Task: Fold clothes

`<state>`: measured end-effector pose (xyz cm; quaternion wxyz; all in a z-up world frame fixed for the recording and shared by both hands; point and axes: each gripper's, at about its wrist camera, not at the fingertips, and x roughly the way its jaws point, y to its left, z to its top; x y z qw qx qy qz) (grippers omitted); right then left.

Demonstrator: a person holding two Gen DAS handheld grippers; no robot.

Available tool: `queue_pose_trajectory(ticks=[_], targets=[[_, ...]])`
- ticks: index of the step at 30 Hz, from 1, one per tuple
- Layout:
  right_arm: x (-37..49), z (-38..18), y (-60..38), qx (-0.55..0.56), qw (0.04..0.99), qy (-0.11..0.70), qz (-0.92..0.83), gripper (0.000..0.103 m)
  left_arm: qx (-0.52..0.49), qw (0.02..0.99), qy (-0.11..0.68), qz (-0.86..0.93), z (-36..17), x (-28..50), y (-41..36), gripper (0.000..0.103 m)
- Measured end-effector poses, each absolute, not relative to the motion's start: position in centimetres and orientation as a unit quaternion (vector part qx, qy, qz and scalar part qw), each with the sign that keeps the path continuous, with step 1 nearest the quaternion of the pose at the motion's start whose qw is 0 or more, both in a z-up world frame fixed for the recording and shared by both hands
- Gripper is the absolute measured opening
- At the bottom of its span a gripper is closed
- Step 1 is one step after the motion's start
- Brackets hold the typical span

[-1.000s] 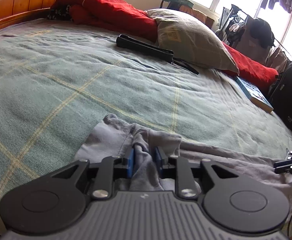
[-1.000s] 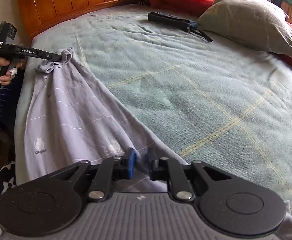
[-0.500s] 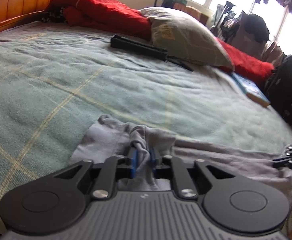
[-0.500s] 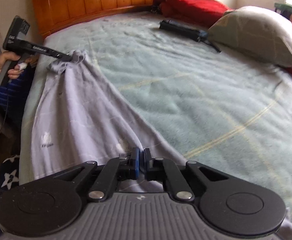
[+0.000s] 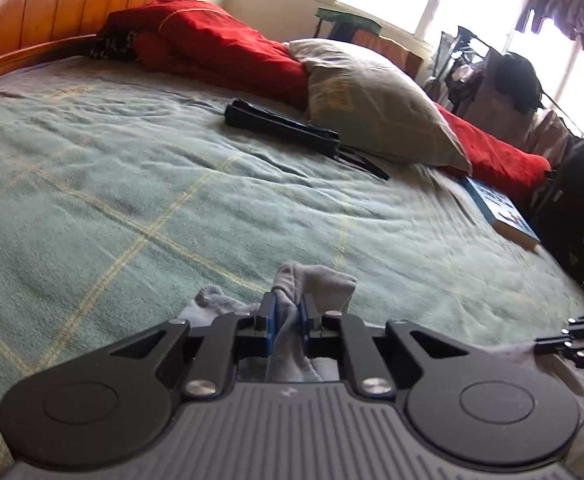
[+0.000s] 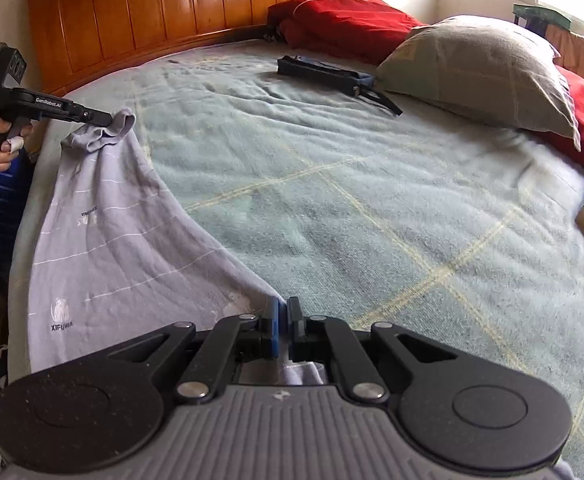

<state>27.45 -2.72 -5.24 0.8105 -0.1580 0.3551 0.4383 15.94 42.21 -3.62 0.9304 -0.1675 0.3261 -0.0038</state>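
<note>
A pale grey garment (image 6: 104, 240) with thin white lines and a small logo lies stretched along the near edge of the green blanket (image 6: 371, 208). My left gripper (image 5: 288, 312) is shut on a bunched corner of that garment (image 5: 311, 280), lifted slightly off the bed. From the right wrist view the left gripper (image 6: 110, 119) holds that corner at the far left, in a person's hand. My right gripper (image 6: 283, 312) is shut on the garment's other end, the cloth pinched between its blue pads. The right gripper's tips (image 5: 563, 342) show at the right edge.
On the bed lie a beige pillow (image 6: 479, 72), red bedding (image 6: 339, 20), a long dark pouch (image 6: 323, 74) with straps, and a book (image 5: 499, 212) at the far edge. A wooden headboard (image 6: 172, 20) stands behind. A black bag (image 5: 579, 208) and hanging clothes are by the windows.
Both grippers closed tighter on the garment's ends and rose; the cloth now hangs stretched between them. The left gripper's bunch of fabric has lifted off the blanket.
</note>
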Motion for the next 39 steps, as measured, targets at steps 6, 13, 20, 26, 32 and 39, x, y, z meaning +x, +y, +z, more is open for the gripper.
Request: queue_pose_trajectory(ticks=[6,13,20,26,32,39], targets=[[28.2,-5.8,-2.6,-0.153,0.823,0.353,0.419,0.003,-0.168,0.924,0.341,0.034,-4.8,16.4,42.6,0.01],[28.1,-3.1,-5.4,-0.098,0.83,0.367,0.409,0.015,-0.13,0.931,0.34,0.043,-3.2,15.0,40.5,0.016],[26.1,-0.7,-10.7,-0.044,0.837,0.394,0.378,0.046,-0.04,0.938,0.345,-0.009,-1.8,12.8,33.8,0.045],[26.8,-5.2,-9.5,-0.065,0.829,0.46,0.311,0.046,0.031,0.934,0.352,-0.057,-1.7,11.5,27.6,0.053],[28.1,-6.4,-7.5,-0.097,0.857,0.433,0.262,0.049,0.058,0.923,0.376,-0.061,-5.0,12.2,23.8,0.058],[25.3,-4.7,-9.3,-0.091,0.867,0.41,0.269,0.071,-0.009,0.924,0.38,-0.049,-5.5,11.8,26.4,0.063]])
